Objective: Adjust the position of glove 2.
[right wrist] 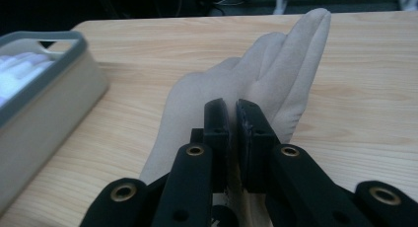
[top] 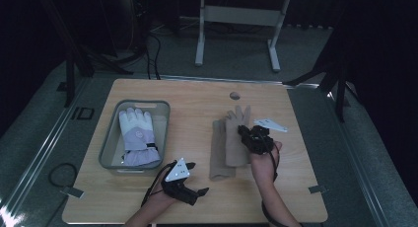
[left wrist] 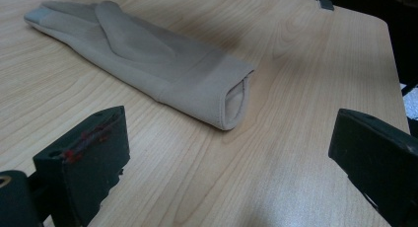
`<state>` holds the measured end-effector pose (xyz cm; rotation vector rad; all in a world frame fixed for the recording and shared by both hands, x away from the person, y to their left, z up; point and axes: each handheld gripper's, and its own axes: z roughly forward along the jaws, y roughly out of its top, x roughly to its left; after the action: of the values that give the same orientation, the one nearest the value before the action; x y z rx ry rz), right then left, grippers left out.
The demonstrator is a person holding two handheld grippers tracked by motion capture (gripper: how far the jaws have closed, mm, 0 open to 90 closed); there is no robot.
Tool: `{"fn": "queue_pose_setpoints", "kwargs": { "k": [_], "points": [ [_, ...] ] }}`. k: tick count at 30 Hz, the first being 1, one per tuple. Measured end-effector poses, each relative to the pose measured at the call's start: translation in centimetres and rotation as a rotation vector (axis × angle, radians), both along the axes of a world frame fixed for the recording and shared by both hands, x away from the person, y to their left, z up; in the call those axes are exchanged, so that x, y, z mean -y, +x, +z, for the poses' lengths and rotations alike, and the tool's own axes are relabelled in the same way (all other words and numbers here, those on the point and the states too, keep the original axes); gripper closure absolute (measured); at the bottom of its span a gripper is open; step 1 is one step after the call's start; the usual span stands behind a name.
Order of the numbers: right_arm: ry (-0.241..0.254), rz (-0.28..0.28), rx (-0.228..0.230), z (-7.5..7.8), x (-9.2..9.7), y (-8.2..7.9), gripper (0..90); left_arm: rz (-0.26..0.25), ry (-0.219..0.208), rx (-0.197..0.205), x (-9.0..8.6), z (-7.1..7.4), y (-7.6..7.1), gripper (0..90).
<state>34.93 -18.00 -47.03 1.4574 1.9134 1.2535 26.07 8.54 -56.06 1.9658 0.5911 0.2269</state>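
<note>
Where jaws pinch, right tool (right wrist: 231, 118) grips beige glove (right wrist: 276, 74).

Two beige gloves (top: 229, 140) lie flat on the bench, right of centre, cuffs near, fingers pointing far. They sit side by side, partly overlapping; the right glove (right wrist: 276, 79) sits further back, pinched in closed jaws.

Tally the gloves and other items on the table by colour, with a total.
Beige gloves: 2, overlapping at mid-table
White-and-lilac ski gloves: 1 visible, lying in the bin
Grey plastic bin: 1
Total: 4
</note>
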Motion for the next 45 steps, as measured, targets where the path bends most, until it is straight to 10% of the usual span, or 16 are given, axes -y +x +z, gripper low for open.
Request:
{"fn": "queue_pose_setpoints", "kwargs": {
  "k": [23,33,40,45],
  "points": [
    [-0.026,-0.047,-0.138,-7.3,-3.9,-0.4,80.2,-0.01,0.002,0.002,0.1,0.0,-0.1,2.0],
    [-0.052,-0.013,-0.151,-7.2,-3.6,-0.1,66.0,-0.031,0.034,-0.004,0.3,0.1,-0.2,2.9],
    [-0.053,0.068,-0.115,-5.9,-1.5,0.2,43.3,-0.03,0.021,0.03,0.4,0.2,-0.4,3.0],
    [0.021,0.269,-0.127,-5.3,-0.3,0.5,19.0,-0.026,0.011,0.048,0.5,0.3,-0.4,4.0]
  ]
}}
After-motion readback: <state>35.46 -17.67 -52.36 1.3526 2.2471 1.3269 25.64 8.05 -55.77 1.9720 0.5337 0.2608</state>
